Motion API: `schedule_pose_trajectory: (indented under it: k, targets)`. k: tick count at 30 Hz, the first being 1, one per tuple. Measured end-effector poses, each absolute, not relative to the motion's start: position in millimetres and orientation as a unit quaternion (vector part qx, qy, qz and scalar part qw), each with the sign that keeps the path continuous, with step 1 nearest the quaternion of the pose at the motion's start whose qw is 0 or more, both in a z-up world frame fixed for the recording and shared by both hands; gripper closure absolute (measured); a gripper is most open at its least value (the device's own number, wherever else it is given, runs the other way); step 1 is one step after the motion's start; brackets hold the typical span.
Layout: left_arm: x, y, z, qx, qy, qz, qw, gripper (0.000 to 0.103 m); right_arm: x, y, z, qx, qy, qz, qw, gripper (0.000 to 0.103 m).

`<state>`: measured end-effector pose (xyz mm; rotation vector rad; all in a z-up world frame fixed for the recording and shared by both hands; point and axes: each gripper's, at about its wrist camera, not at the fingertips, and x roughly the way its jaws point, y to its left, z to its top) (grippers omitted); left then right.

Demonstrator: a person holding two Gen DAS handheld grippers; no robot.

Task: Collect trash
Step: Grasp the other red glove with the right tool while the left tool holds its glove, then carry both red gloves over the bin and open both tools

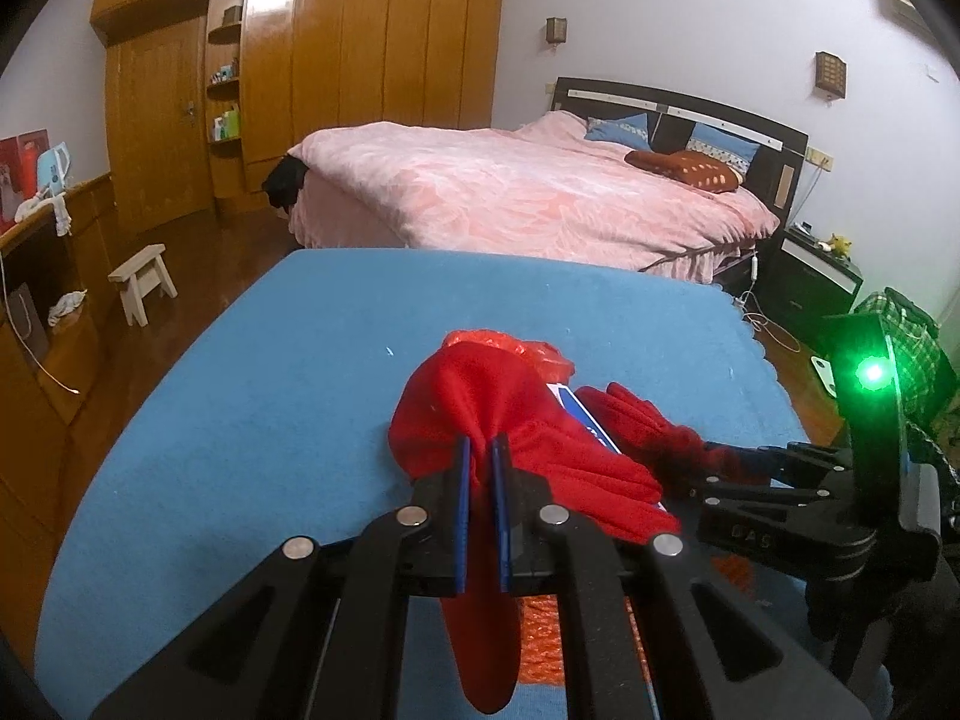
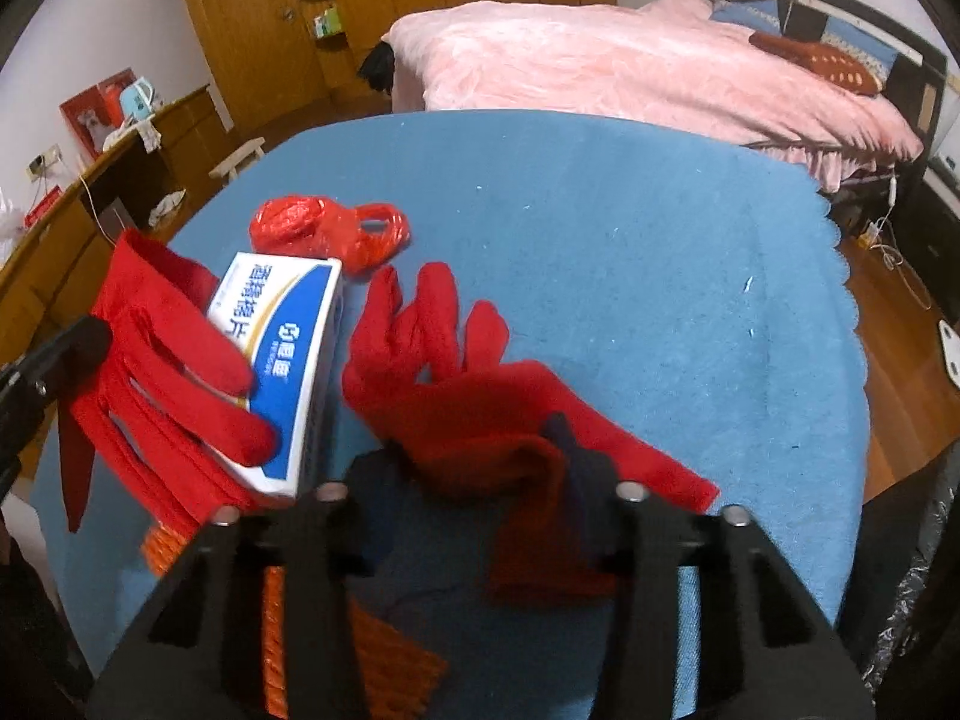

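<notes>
My left gripper [image 1: 482,450] is shut on a red glove [image 1: 480,396] and holds it over the blue table [image 1: 270,360]; the same glove [image 2: 162,348] hangs at the left of the right wrist view, draped on a white and blue box [image 2: 282,348]. A second red glove [image 2: 456,372] lies mid-table, its cuff draped over my right gripper [image 2: 480,480], whose fingertips it hides. That gripper [image 1: 738,462] enters the left wrist view from the right. A crumpled red plastic bag [image 2: 330,228] lies beyond the box. An orange mesh piece [image 2: 372,654] lies at the near edge.
A bed with a pink cover [image 1: 528,192] stands behind the table. A wooden wardrobe [image 1: 300,60] lines the back wall. A small white stool [image 1: 144,279] stands on the floor at left, beside a wooden desk [image 1: 54,276]. A black nightstand [image 1: 816,276] is at right.
</notes>
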<state>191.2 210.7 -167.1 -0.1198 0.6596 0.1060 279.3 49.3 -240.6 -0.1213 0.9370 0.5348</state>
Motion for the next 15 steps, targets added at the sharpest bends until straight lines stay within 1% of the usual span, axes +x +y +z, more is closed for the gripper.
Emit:
schedule_pose_trajectory:
  k: [2, 3, 9, 15]
  targets:
    - [191.2, 210.9, -166.7, -0.061, 0.323, 0.051, 0.943, 0.096, 277.6, 46.7, -238.7, -0.055, 0.447, 0.258, 0.855, 0.087]
    - [192.0, 210.7, -166.3, -0.061, 0.323, 0.051, 0.943, 0.096, 276.7, 44.4, -236.6, -0.051, 0.445, 0.260, 0.855, 0.089]
    - [187.7, 207.7, -158.6, -0.063, 0.315, 0.045, 0.946, 0.096, 270.4, 32.4, -211.6, -0.035, 0.424, 0.259, 0.867, 0.089]
    - [182.0, 194.1, -142.6, -0.060, 0.299, 0.032, 0.952, 0.096, 257.1, 15.9, -173.9, -0.024, 0.392, 0.261, 0.882, 0.089]
